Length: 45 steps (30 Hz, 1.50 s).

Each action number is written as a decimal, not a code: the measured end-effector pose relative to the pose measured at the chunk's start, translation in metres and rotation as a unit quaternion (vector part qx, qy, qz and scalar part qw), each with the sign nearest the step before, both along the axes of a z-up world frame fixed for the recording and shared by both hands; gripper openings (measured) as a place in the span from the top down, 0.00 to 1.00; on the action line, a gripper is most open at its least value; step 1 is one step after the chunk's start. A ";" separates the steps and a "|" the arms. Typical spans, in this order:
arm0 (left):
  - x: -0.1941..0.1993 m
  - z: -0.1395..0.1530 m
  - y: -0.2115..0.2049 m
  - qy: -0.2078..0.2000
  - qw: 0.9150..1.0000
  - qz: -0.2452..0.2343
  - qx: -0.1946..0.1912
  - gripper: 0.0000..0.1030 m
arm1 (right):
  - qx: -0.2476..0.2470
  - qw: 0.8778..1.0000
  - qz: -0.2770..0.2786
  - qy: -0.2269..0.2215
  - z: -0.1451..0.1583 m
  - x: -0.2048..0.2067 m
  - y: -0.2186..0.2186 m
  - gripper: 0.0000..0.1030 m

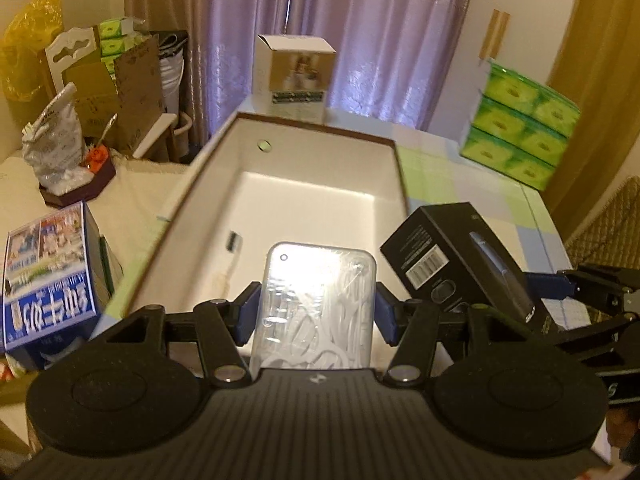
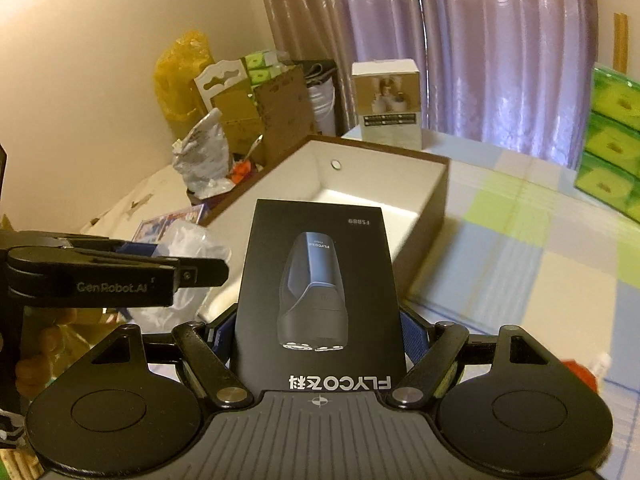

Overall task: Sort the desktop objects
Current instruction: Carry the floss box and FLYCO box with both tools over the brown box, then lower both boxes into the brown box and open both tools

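Left claw (image 1: 318,308): clenched on a clear case of floss picks (image 1: 316,312), held over the near end of the open white box (image 1: 280,184).
Right claw (image 2: 320,332): grasping the black shaver box (image 2: 318,292), beside it.
Surface (image 2: 520,248): checked cloth.

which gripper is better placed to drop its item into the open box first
Left, probably. The left hand-held gripper holds the clear case directly facing the open box, seemingly over its near end. The right hand-held gripper holds the shaver box off the box's right side.
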<state>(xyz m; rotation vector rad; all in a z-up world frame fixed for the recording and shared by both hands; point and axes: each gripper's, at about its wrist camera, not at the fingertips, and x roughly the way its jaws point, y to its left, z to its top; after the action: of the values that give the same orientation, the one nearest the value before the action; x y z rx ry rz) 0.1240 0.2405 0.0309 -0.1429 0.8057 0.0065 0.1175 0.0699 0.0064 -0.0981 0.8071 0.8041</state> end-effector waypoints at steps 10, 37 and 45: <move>0.072 -0.015 0.051 0.010 1.000 -0.007 0.011 0.49 | -0.039 0.998 -0.046 -0.007 -0.018 0.052 0.072 0.26; 0.246 -0.086 0.058 0.064 0.993 -0.088 0.050 0.48 | -0.152 0.985 -0.086 -0.002 -0.087 0.183 0.134 0.26; 0.270 -0.099 0.052 0.065 0.989 -0.103 0.089 0.48 | -0.166 0.983 -0.081 -0.007 -0.098 0.198 0.142 0.26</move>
<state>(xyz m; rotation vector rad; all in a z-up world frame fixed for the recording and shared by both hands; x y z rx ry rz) 0.3941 0.2929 -0.0681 0.1107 0.9435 -0.1078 0.3154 0.2118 -0.0912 -0.3307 0.9190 0.5100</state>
